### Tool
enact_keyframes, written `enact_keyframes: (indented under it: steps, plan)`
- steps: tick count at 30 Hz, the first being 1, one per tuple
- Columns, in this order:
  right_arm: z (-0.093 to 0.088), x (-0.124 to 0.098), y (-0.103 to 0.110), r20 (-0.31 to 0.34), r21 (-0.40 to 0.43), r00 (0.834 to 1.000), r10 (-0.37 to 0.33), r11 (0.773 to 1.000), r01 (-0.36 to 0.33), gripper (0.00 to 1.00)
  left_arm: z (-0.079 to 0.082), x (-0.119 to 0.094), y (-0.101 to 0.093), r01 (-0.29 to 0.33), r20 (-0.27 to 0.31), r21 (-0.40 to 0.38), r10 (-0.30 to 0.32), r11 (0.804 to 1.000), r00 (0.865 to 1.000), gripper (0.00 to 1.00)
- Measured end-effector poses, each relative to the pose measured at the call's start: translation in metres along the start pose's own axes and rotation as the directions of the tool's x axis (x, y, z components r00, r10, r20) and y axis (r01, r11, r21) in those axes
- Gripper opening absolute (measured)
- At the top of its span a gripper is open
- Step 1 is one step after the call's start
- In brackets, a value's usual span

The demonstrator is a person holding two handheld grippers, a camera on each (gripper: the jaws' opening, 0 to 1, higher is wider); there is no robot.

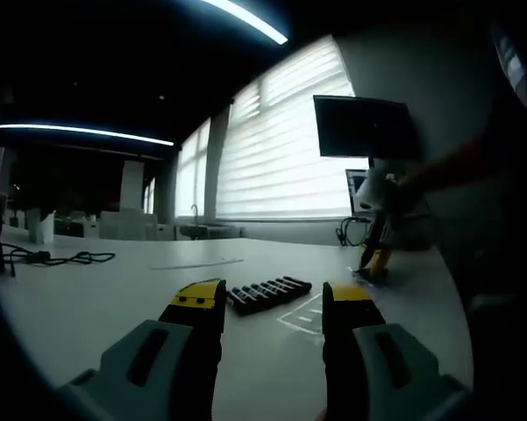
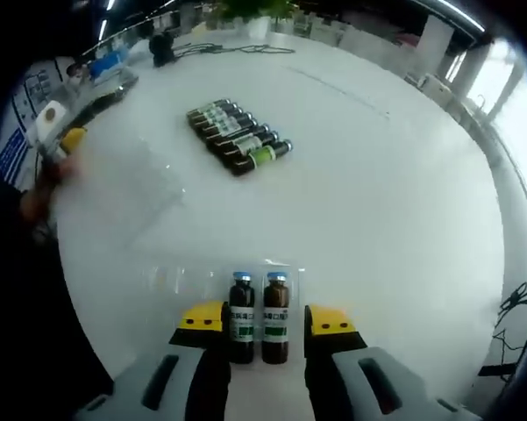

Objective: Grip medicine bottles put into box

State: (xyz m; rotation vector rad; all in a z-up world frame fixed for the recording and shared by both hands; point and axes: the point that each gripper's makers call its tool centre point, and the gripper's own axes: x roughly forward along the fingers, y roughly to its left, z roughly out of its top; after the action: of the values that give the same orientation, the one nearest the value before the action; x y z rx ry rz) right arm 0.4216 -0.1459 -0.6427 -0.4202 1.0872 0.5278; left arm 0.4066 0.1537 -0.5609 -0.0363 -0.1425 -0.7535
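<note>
Dim and backlit on the left, bright and washed out on the right.

The left gripper view is underexposed: light is let in by the blinded windows (image 1: 276,145) and ceiling strips (image 1: 79,132), and the right edge is lost in blur, possibly a person. In the right gripper view the white table (image 2: 377,175) is glared almost flat, and the edges are bent by fisheye distortion.

The left gripper (image 1: 272,303) hovers low over the white counter (image 1: 114,289), its yellow-tipped jaws spread apart with nothing between them. Just beyond the jaws a row of dark medicine bottles (image 1: 268,291) lies side by side on the counter. Farther right stands a yellow-tipped object (image 1: 374,254), too blurred to identify. A black cable (image 1: 57,257) trails at left. A dark monitor (image 1: 364,127) hangs beside bright window blinds (image 1: 272,149).
</note>
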Motion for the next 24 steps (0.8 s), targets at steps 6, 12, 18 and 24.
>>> enact_keyframes:
  steps: [6,12,18,24]
  plan:
    - [-0.011,-0.004,-0.014,-0.065,0.244,0.992,-0.109,0.962,0.121,0.28,0.001,-0.001,0.0,-0.001,0.005,0.0,0.001,1.0,1.0,0.37]
    - [-0.015,-0.004,-0.021,-0.081,0.435,0.988,-0.133,0.887,0.155,0.28,0.001,0.0,-0.001,0.007,0.004,0.001,-0.007,1.0,1.0,0.37]
    - [-0.017,-0.007,-0.017,-0.085,0.5,0.99,-0.115,0.854,0.142,0.27,0.004,-0.001,-0.005,0.023,0.017,-0.008,-0.023,1.0,1.0,0.37]
    - [-0.016,-0.008,-0.009,-0.068,0.513,0.991,-0.116,0.848,0.135,0.27,0.008,-0.004,-0.004,0.025,0.037,-0.024,-0.024,0.999,0.999,0.37]
